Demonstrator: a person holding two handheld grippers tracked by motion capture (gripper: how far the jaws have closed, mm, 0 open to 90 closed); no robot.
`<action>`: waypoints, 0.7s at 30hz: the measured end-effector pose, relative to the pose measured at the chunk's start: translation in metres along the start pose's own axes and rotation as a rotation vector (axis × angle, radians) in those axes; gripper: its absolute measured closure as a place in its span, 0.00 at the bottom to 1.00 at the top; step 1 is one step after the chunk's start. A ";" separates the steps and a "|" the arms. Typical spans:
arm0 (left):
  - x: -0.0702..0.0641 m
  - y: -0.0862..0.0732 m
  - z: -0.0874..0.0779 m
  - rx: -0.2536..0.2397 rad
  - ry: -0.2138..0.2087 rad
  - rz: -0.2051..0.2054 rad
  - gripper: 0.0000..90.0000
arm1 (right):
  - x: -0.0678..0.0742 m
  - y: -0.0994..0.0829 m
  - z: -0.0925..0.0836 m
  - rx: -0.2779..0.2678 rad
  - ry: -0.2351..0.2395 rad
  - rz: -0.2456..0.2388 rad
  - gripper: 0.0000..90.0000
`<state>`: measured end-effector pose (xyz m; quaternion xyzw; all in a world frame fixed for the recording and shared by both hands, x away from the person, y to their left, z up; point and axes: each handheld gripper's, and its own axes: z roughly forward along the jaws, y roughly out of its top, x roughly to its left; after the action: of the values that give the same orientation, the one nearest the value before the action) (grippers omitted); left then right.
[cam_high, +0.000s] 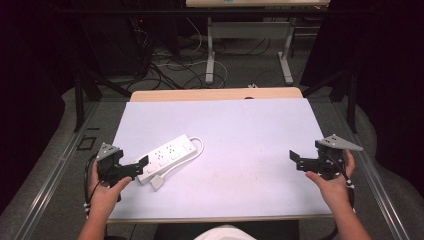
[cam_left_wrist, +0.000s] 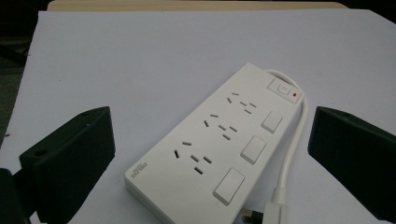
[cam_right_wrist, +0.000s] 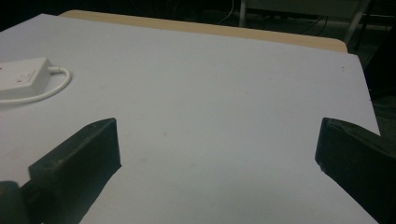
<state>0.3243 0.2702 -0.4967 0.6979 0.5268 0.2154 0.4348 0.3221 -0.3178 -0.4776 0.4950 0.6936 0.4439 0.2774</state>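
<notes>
At the left edge of the desk (cam_high: 240, 195), the left gripper (cam_high: 142, 164) is held in the person's left hand (cam_high: 104, 192). Its fingers (cam_left_wrist: 70, 158) are spread wide and hold nothing. In the left gripper view the near end of the power strip (cam_left_wrist: 219, 149) lies between them, but they do not touch it.

There is one power strip on the left half of the desk, white, lying diagonally on the white sheet (cam_high: 250, 135). It has three sockets (cam_left_wrist: 194, 161) in a row, three big rocker switches (cam_left_wrist: 252, 150) beside them, and one small switch with a red dot (cam_left_wrist: 284, 88) at its far end. Its white cable (cam_left_wrist: 296, 135) loops from the far end along one side back to one plug (cam_high: 156, 183), which lies on the desk just beside the near end.

The middle of the desk is plain sheet.

At the right edge, the right gripper (cam_high: 295, 158) is in the right hand (cam_high: 334, 185), well apart from the power strip. Its fingers (cam_right_wrist: 79, 163) are also released and wide, with bare sheet between them.

Behind the desk, on the floor, there are many cables (cam_high: 170, 70) and the two metal legs of another table (cam_high: 247, 47).
</notes>
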 end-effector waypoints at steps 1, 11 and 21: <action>0.000 0.000 0.000 0.000 0.000 0.000 0.01 | 0.002 -0.001 0.001 0.001 -0.004 0.006 0.00; -0.003 0.001 -0.004 -0.008 0.003 0.004 0.02 | 0.006 -0.006 0.008 -0.005 -0.008 -0.018 0.00; -0.004 0.000 -0.007 -0.004 -0.002 0.008 0.02 | 0.013 -0.009 0.012 -0.002 -0.006 -0.024 0.00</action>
<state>0.3179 0.2693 -0.4924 0.6991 0.5232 0.2174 0.4361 0.3232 -0.3024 -0.4903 0.4878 0.6980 0.4398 0.2853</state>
